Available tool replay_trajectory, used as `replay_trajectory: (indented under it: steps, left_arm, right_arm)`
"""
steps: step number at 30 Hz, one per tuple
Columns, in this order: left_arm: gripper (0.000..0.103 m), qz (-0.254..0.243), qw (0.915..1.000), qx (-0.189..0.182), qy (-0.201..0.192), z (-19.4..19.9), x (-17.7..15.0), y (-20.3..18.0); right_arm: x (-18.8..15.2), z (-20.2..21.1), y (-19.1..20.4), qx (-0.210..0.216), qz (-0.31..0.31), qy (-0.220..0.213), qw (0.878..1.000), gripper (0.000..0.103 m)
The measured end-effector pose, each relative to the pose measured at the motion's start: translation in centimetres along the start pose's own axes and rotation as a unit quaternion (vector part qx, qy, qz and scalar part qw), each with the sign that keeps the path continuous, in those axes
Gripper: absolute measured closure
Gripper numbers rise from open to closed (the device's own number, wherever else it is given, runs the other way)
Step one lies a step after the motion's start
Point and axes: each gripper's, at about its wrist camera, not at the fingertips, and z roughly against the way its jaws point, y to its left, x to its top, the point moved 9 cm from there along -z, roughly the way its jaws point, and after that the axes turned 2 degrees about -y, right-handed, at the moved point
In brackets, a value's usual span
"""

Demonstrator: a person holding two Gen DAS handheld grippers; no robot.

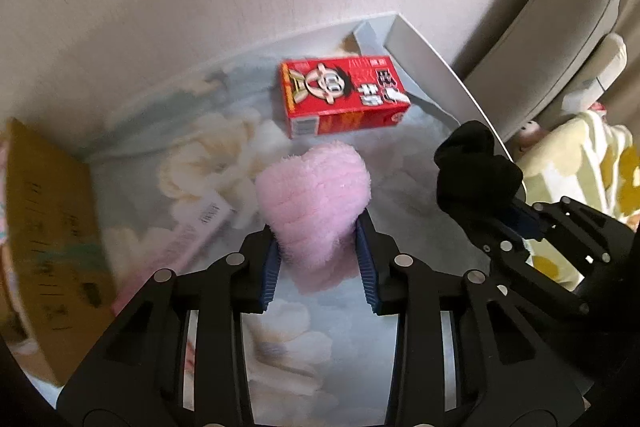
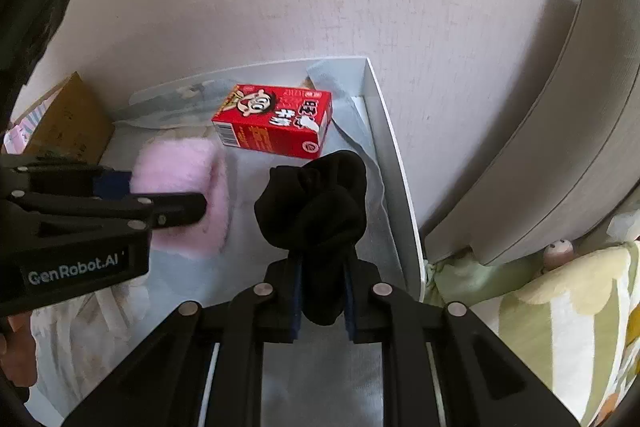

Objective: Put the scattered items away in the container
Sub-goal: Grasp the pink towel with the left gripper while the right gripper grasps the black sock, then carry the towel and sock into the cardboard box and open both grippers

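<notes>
A fluffy pink sock (image 1: pixel 316 179) hangs just above the flowered cloth, and my left gripper (image 1: pixel 318 227) is shut on its lower end, the blue pads pressing both sides. The right wrist view has that gripper (image 2: pixel 160 195) and the pink sock (image 2: pixel 180 163) at the left. My right gripper (image 2: pixel 323 261) is shut on a bunched black sock (image 2: pixel 316 199), which sticks up from the jaws; the left wrist view has it (image 1: pixel 472 167) at the right. A red milk carton (image 1: pixel 344 95) (image 2: pixel 276 119) lies on its side near the far corner of the white container (image 2: pixel 394 167) (image 1: pixel 428 67).
A brown cardboard box (image 1: pixel 52 227) (image 2: pixel 68 119) stands at the left, with a flat pink packet (image 1: pixel 200 227) beside it. Beyond the container's right wall are a grey cushion (image 2: pixel 560 147) and yellow-flowered bedding (image 2: pixel 560 327). A pale wall rises behind.
</notes>
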Motion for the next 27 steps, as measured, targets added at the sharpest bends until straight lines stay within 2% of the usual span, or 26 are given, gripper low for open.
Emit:
replay_trajectory:
  steps: [7,8,13,14,17,21,27]
  left_arm:
    - [0.073,-0.013,0.9996,0.013,-0.023,3.0,0.1,-0.3]
    - [0.073,-0.014,0.9995,0.014,-0.026,2.7,1.8,-0.5]
    - [0.073,-0.021,0.9984,0.019,-0.049,5.1,3.0,-0.6]
    - [0.073,-0.021,0.9982,0.018,-0.052,5.9,3.2,1.1]
    - [0.073,-0.017,0.9978,0.015,-0.063,7.0,4.4,0.8]
    - [0.073,-0.008,0.9967,0.017,-0.080,9.8,4.6,2.6]
    - [0.073,0.017,0.9934,0.025,-0.110,14.6,4.3,6.9]
  right_arm:
    - [0.0,1.1,0.7,-0.005,0.003,-0.006,1.000,0.088]
    - [0.1,1.3,0.8,-0.006,0.003,-0.007,1.000,0.088]
    - [0.5,2.7,1.3,-0.008,0.004,-0.014,1.000,0.088]
    - [0.6,3.0,1.5,-0.008,0.004,-0.016,1.000,0.088]
    - [1.0,4.1,2.1,-0.009,0.004,-0.021,1.000,0.088]
    - [1.9,5.8,3.3,-0.006,0.007,-0.029,1.000,0.088]
    - [4.0,8.4,8.1,0.046,0.008,-0.045,0.998,0.088]
